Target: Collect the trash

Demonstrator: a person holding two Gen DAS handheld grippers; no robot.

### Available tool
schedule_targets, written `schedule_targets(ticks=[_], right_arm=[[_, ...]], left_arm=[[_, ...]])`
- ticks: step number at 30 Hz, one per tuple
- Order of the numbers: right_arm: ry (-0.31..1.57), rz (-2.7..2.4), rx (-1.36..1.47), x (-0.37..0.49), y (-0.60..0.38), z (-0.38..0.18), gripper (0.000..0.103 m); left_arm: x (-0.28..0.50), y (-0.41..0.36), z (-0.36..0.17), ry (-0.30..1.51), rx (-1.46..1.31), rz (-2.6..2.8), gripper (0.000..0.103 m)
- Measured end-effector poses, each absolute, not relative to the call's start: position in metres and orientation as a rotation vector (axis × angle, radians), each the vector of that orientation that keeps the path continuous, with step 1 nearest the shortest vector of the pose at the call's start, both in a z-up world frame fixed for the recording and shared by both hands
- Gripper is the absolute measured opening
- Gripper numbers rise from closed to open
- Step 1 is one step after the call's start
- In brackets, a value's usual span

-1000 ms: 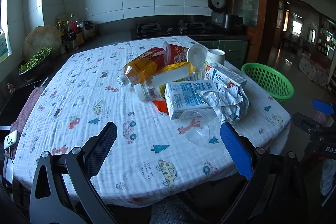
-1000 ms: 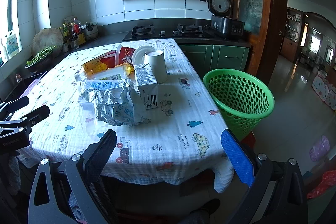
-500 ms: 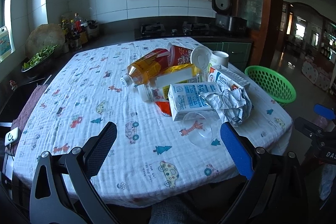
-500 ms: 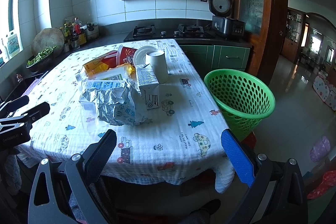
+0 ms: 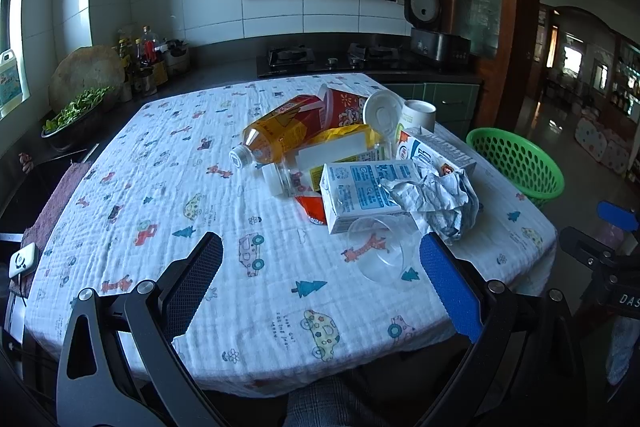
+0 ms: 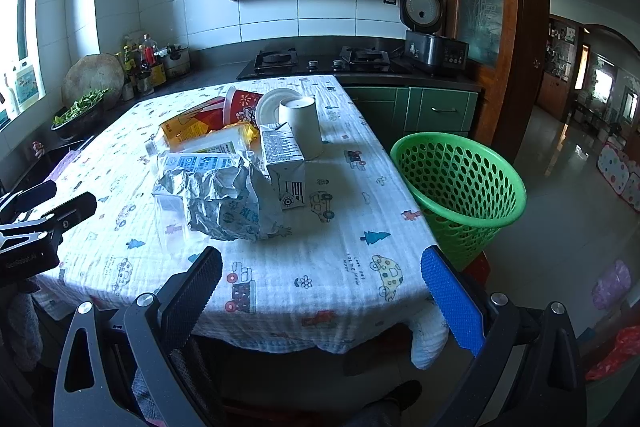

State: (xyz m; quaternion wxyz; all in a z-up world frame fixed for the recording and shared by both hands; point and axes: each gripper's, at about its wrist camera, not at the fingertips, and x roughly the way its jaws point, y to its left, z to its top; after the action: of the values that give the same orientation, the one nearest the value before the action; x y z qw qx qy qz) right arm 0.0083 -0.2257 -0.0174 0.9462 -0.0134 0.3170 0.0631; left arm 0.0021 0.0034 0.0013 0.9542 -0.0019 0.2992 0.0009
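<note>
Crumpled foil wrapper (image 6: pixel 224 205) beside boxy milk carton (image 5: pixel 360 195); left gripper (image 5: pixel 320 275) and right gripper (image 6: pixel 320 279) gape apart.

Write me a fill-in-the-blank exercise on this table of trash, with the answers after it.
1. The perforated plastic basket beside the table is ____ in colour.
2. The orange-labelled plastic bottle is ____ on the patterned tablecloth, not standing.
3. The left tool and the right tool both hold ____.
4. The clear plastic cup lies in front of the blue-and-white ____.

Missing words: green; lying; nothing; carton
</note>
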Motion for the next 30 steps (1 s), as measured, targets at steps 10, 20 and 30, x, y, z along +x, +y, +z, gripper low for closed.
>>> schedule_targets(ticks=[10,20,30], right_arm=[[0.641,0.124,-0.021,0.0081,-0.2285,-0.0176,0.097],[0.641,0.129,-0.013,0.0090,-0.2294,-0.0186,0.097],[0.639,0.139,-0.005,0.0108,-0.2304,-0.0202,0.097]], left_arm=[[0.0005,-0.0011,0.0024,0.598,-0.002,-0.008,0.097],[0.0013,-0.0033,0.0030,0.599,0.000,-0.012,0.097],[0.0035,-0.0030,0.0032,0.601,0.001,-0.010,0.097]])
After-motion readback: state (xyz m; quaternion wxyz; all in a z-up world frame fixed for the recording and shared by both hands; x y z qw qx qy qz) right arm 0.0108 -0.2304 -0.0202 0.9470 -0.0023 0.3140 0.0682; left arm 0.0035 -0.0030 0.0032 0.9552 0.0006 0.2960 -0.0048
